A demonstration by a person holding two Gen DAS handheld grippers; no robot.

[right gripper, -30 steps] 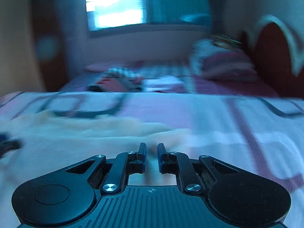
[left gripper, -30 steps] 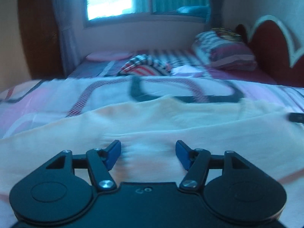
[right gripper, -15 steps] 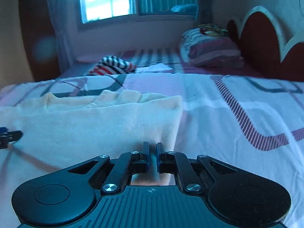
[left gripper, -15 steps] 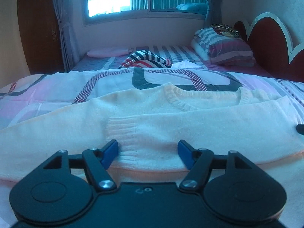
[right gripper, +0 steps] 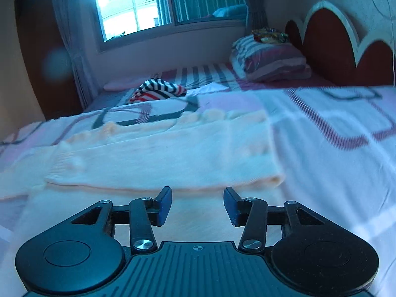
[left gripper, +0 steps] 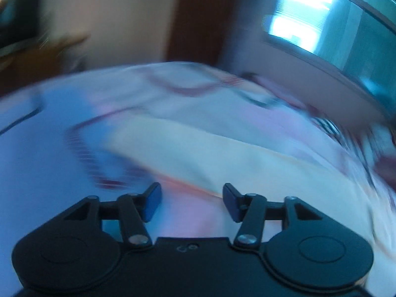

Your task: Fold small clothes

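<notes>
Blue-padded black right tongs [right gripper: 197, 204] stand with jaws apart and nothing between them; they have just been opening. They hover low over a cream knitted sweater [right gripper: 158, 165], which lies spread on the bed [right gripper: 321, 148], one sleeve folded across its body with the ribbed cuff toward the left. No readable writing shows on the tongs, only a small cross-in-circle mark on the right body.

Left tongs [left gripper: 191, 201], seen in a heavily blurred view, also have jaws apart and hold nothing, though they have just been closing somewhat. A pale edge of the sweater [left gripper: 222, 156] lies just ahead of them on the patterned bedcover [left gripper: 61, 136]; a tiny mark on the body is unreadable.

Farther back on the bed sit a crumpled striped garment [right gripper: 158, 90] in navy, white and red, and a striped pillow [right gripper: 269, 59] against a red scalloped headboard [right gripper: 329, 49]. A bright window [right gripper: 128, 7] with curtains fills the far wall.
</notes>
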